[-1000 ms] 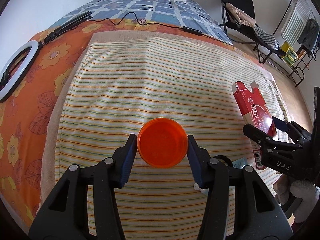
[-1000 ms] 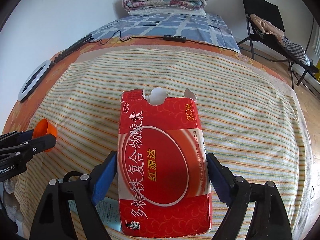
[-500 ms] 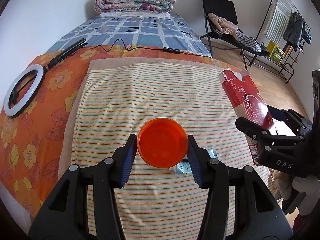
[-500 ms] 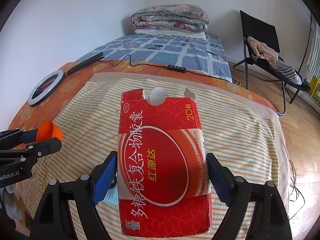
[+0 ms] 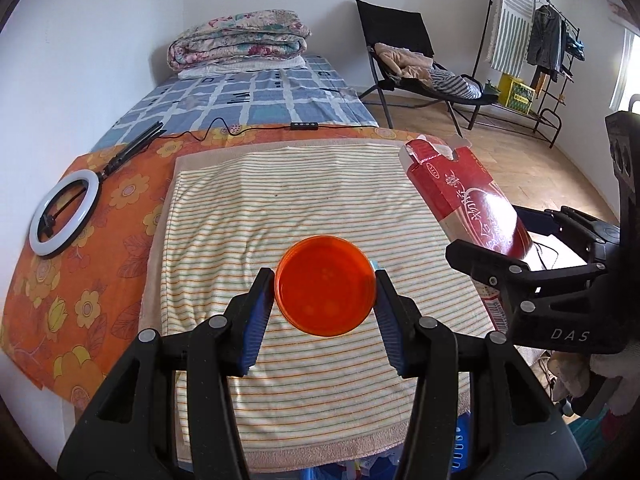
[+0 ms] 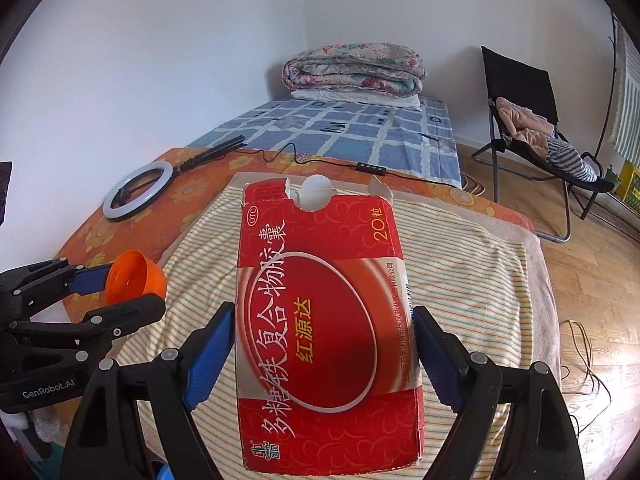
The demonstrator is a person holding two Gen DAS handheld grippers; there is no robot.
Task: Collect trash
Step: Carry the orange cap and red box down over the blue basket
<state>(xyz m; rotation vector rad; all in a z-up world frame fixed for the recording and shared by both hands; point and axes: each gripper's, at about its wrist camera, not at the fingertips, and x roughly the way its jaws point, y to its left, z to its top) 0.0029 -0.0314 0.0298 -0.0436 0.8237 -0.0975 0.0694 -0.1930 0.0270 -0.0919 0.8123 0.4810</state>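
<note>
Both grippers: left gripper (image 5: 325, 304) and right gripper (image 6: 322, 356) black frames, blue pads inside jaws, silver screws behind them; white glove (image 5: 576, 372).

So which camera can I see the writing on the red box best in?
The right wrist view: the red box faces it squarely, printed front filling the frame. The left wrist view shows it only slanting, at the right edge.

Left wrist view looks steeply down along its own fingers at the striped towel (image 5: 304, 208), sitting close above it. Right wrist view faces the same way from the right side, a red box (image 6: 324, 320) filling its foreground. Both share the towel, ring light (image 5: 64, 212), and folded quilt (image 6: 352, 66).
</note>
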